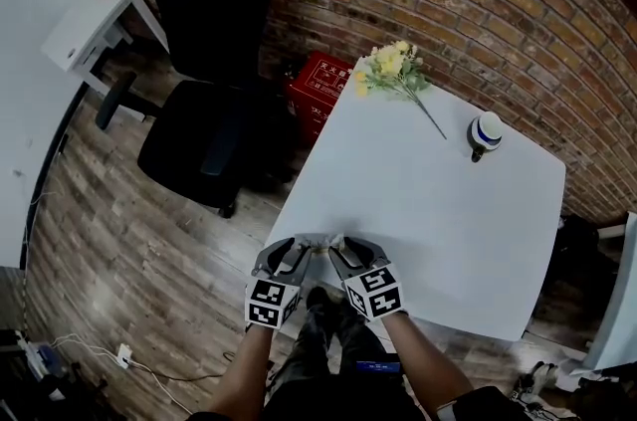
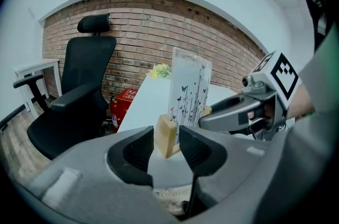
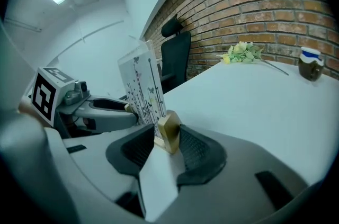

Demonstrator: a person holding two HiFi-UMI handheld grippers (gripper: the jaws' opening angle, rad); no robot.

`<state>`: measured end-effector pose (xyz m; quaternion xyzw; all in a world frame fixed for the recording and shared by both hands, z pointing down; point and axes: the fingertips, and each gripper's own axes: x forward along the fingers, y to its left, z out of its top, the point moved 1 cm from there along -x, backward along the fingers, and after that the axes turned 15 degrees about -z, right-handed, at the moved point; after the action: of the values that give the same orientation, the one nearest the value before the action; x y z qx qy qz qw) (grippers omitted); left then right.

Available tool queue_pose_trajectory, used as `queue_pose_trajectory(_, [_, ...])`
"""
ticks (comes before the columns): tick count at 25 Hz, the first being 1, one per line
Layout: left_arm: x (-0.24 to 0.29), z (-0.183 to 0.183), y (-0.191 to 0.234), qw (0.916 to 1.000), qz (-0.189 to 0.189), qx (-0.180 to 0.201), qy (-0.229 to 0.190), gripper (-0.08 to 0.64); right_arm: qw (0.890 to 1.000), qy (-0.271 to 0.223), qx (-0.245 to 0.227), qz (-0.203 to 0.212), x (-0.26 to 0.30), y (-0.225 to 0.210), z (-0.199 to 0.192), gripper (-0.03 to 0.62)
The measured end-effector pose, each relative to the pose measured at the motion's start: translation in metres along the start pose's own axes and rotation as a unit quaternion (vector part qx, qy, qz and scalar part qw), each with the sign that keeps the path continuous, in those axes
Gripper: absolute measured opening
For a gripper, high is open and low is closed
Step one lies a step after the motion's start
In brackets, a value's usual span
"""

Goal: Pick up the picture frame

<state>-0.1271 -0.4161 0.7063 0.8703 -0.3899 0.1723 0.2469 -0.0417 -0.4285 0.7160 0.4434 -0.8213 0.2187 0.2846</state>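
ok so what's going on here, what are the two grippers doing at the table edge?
A person holds a gripper in each hand at the near edge of the white table. A small picture frame stands upright there on two wooden block feet. The left gripper has one foot between its open jaws, and the right gripper has the other. Neither is clamped, so the frame is not picked up yet. Flowers and a small jar sit at the far side.

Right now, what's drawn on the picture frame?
The picture frame has butterflies on thin stems; left gripper view shows it best.
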Motion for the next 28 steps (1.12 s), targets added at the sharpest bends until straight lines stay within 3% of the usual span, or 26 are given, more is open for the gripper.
queue_pose_trajectory(21, [0.000, -0.008, -0.005, 0.9999, 0.007, -0.008, 0.006, 0.103, 1.000, 0.000, 0.002, -0.010, 0.000, -0.004, -0.007, 0.110])
queue_pose_trajectory(28, [-0.006, 0.011, -0.014, 1.0000, 0.000, -0.008, -0.004, 0.098, 1.000, -0.011, 0.004, -0.011, -0.016, -0.008, 0.008, 0.107])
